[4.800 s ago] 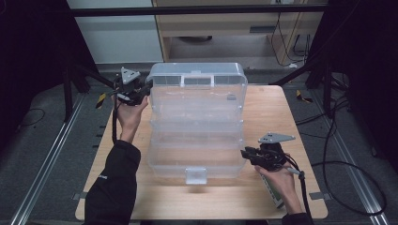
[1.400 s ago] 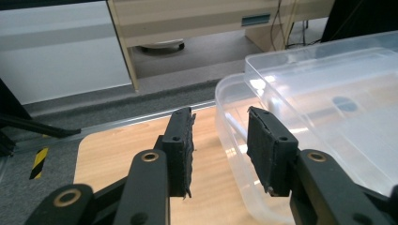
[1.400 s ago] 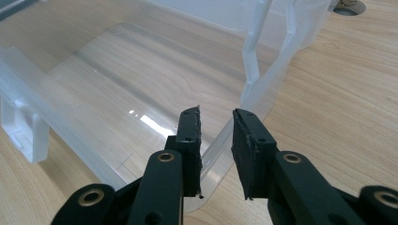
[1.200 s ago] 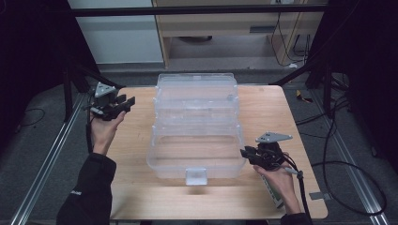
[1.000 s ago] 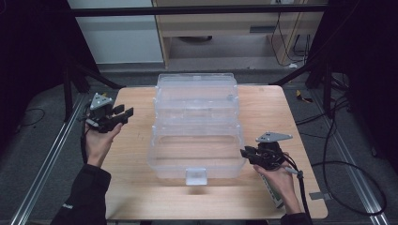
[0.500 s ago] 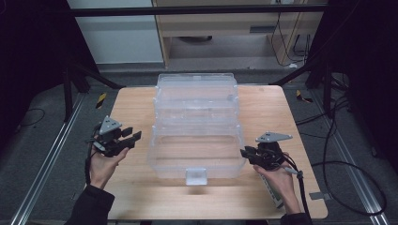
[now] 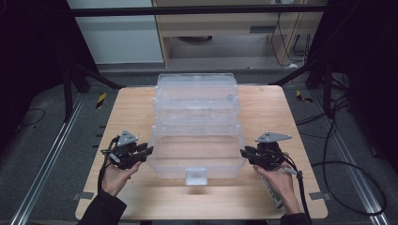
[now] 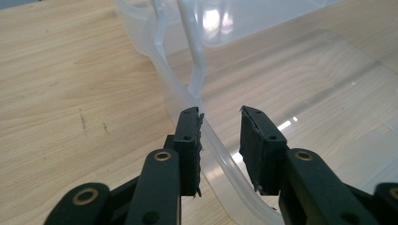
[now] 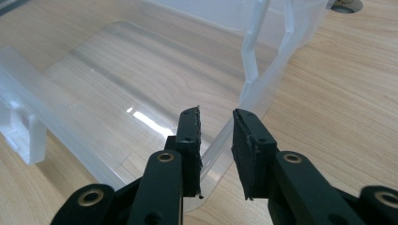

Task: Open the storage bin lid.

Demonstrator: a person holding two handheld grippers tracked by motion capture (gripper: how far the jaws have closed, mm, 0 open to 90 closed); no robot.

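Observation:
A big clear plastic storage box (image 7: 197,117) sits mid-table, its latch (image 7: 196,176) facing me. My left gripper (image 7: 148,151) is at the near left side of the box. In the left gripper view it (image 8: 221,111) straddles the box's thin rim (image 8: 159,70), jaws a little apart, with the rim against one pad and a gap to the other. At the near right side is my right gripper (image 7: 244,153). There its jaws (image 9: 217,111) stand closer together, with the rim (image 9: 253,79) pinched between the pads.
The wooden table (image 7: 126,112) has bare strips left, right and in front of the box. Cables (image 7: 328,164) trail off its right edge. Metal floor rails run along both sides, and a cabinet stands behind.
My left hand carried its gripper from the far left corner of the table down to the box's near left side and put its jaws over the rim. The right gripper stayed in place.

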